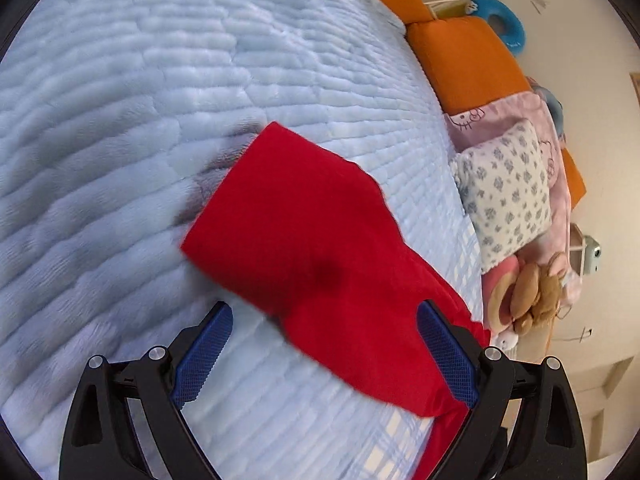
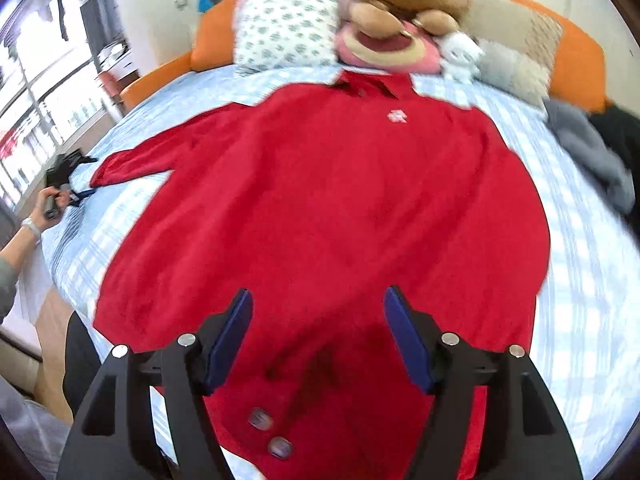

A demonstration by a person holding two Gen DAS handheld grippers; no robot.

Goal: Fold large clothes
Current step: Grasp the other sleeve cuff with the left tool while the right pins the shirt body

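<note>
A large red shirt [image 2: 320, 200] lies spread flat on the light blue bed cover [image 2: 580, 300], collar toward the pillows, two buttons near the close hem. My right gripper [image 2: 318, 332] hangs open over the hem with nothing pinched between its blue pads. In the left wrist view the shirt's red sleeve [image 1: 304, 232] stretches across the quilted cover [image 1: 160, 120]. My left gripper [image 1: 326, 344] is open wide, with the sleeve lying beneath and between its fingers, unpinched. From the right wrist view, the left gripper [image 2: 64, 180] sits at the sleeve's cuff, held by a hand.
A flower-print pillow [image 2: 288, 28], a brown plush bear [image 2: 400, 0], a pink plush [image 2: 384, 50] and a beige cushion [image 2: 520, 48] line the orange headboard [image 2: 576, 60]. Grey and black clothes [image 2: 592, 152] lie at the bed's right edge. Windows stand to the left.
</note>
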